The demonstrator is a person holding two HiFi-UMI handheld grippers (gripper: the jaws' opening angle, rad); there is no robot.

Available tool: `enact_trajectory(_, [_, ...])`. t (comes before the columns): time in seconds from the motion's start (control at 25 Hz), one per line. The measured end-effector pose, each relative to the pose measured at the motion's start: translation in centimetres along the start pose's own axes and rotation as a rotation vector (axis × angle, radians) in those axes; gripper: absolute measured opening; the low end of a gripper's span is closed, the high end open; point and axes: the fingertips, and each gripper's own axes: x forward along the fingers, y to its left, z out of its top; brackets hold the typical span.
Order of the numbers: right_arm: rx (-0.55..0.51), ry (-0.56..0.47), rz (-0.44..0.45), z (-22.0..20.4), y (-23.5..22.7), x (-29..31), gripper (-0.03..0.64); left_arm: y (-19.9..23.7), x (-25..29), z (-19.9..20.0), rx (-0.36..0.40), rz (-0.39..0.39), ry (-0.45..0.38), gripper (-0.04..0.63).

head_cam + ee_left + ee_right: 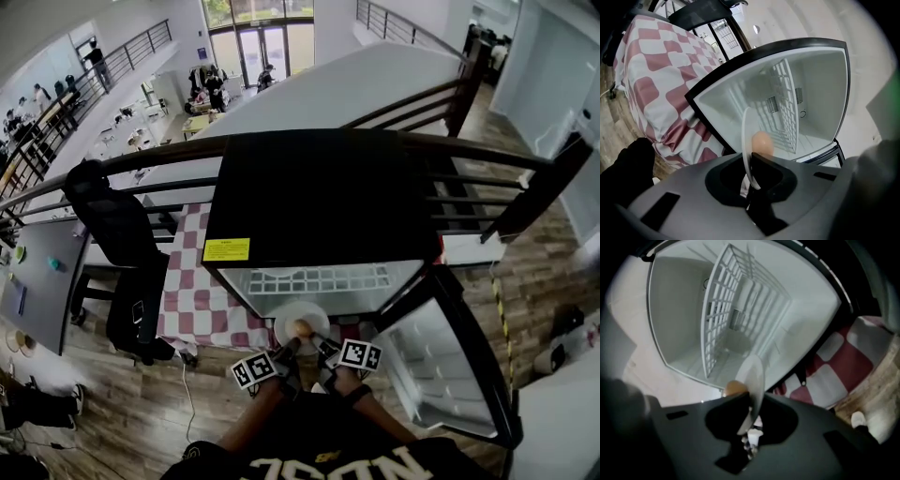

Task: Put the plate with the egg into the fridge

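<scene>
A white plate (298, 317) with a brown egg (302, 328) on it hangs just in front of the open mini fridge (319, 277). Both grippers hold its near rim. My left gripper (283, 351) is shut on the plate's left edge, my right gripper (326, 351) on its right edge. In the left gripper view the plate (746, 150) shows edge-on between the jaws, the egg (762, 142) beyond it. The right gripper view shows the plate (753, 380) and egg (735, 388) against the fridge's white inside with its wire shelf (726, 310).
The fridge door (441, 366) stands swung open to the right. The fridge sits on a table with a red-and-white checked cloth (192, 300). A black office chair (117, 253) stands to the left. A dark railing (469, 159) runs behind the fridge.
</scene>
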Motion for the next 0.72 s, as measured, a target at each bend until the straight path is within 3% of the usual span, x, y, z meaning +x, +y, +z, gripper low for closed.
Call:
enact_trajectory(0.28, [-0.041,0.032,-0.066,0.1,-1.8,2.4,0.049,2.8,1.2,1.1,0.039,0.038,0.039,0.052])
enact_trajectory(0.72, [-0.065,0.064,-0.116,-0.4,-4.2,4.5,0.055,5.9,2.2,1.6,0.03,0.091,0.086,0.06])
